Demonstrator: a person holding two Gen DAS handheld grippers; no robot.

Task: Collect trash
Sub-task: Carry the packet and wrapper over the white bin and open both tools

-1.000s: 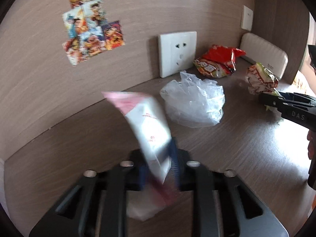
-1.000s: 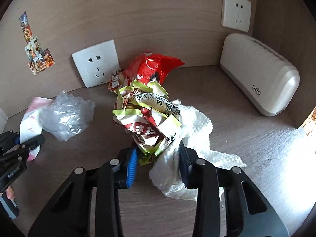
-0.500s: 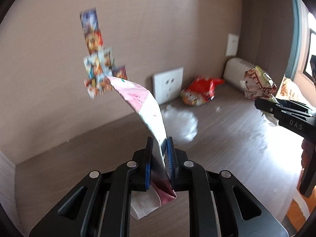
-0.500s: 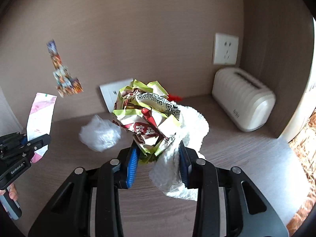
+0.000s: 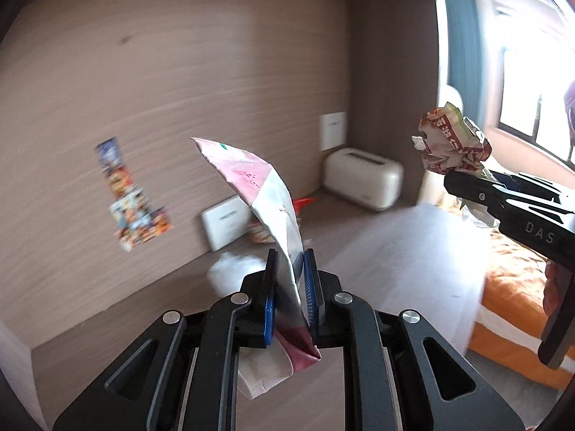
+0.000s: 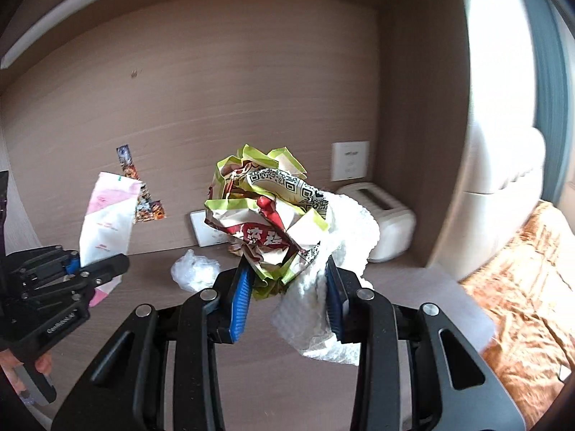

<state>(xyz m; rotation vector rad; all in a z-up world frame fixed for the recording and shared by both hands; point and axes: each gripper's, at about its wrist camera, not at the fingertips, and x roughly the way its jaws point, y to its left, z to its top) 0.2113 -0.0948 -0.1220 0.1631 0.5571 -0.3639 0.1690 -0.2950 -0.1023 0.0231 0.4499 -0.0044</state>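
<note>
We are holding a pink-white wrapper (image 5: 273, 208) upright in the left gripper (image 5: 290, 287); right gripper (image 6: 287, 294) is clamping crumpled wrapper (image 6: 266, 215) plus tissue (image 6: 341, 244). Clear bag (image 6: 194, 269) is lying far on the table (image 6: 143, 273), nearer the left.

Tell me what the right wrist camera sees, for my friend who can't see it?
The right tool is shut on a crumpled wrapper and white paper towel, above a wooden desk. At left, the left tool holds a pink-and-white packet.
</note>
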